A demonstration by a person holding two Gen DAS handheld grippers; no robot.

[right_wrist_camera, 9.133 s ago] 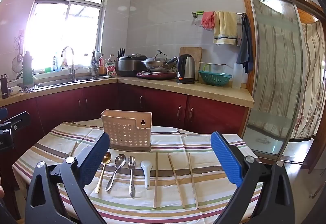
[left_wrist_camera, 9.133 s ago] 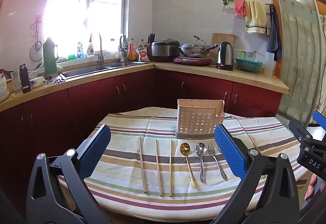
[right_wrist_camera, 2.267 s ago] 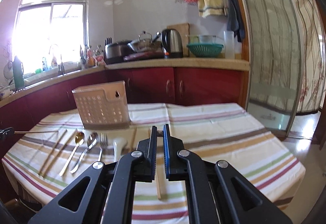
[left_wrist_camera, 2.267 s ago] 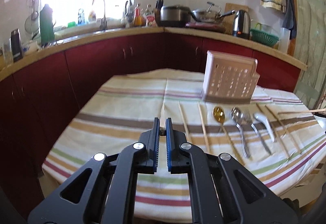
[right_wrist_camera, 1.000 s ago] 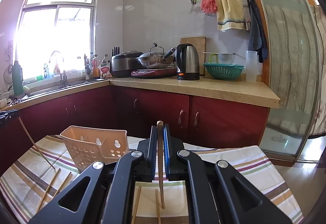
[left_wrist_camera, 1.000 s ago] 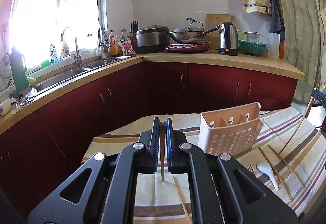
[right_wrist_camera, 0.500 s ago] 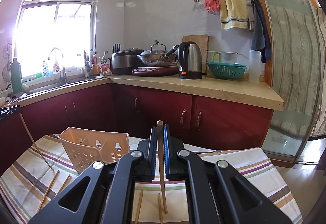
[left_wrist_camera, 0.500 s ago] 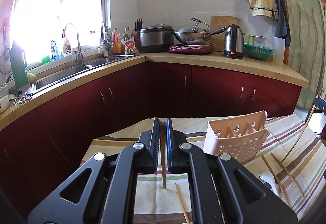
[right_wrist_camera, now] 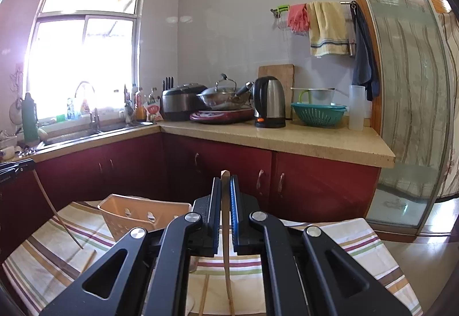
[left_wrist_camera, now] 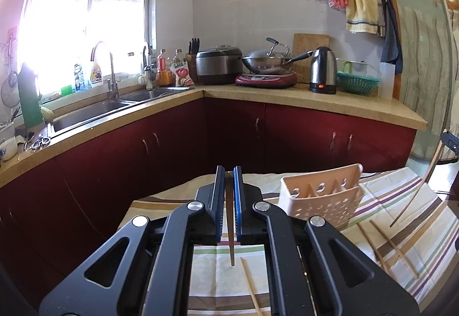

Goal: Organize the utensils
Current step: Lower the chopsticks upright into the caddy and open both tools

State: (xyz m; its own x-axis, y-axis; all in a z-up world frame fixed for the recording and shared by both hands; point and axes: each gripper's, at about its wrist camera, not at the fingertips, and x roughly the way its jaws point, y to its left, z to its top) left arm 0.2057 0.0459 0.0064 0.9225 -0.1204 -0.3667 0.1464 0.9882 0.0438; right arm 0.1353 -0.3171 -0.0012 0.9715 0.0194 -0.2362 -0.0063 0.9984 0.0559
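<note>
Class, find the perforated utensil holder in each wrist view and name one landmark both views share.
Left wrist view: the utensil holder stands right of centre on the striped cloth, beside the gripper.
Right wrist view: the utensil holder sits left of centre, partly behind the gripper.
Shared landmark: the steel kettle on the counter.

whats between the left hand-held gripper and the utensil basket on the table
In the left wrist view, only bare striped tablecloth shows between the left hand-held gripper, shut on a chopstick, and the basket.
</note>
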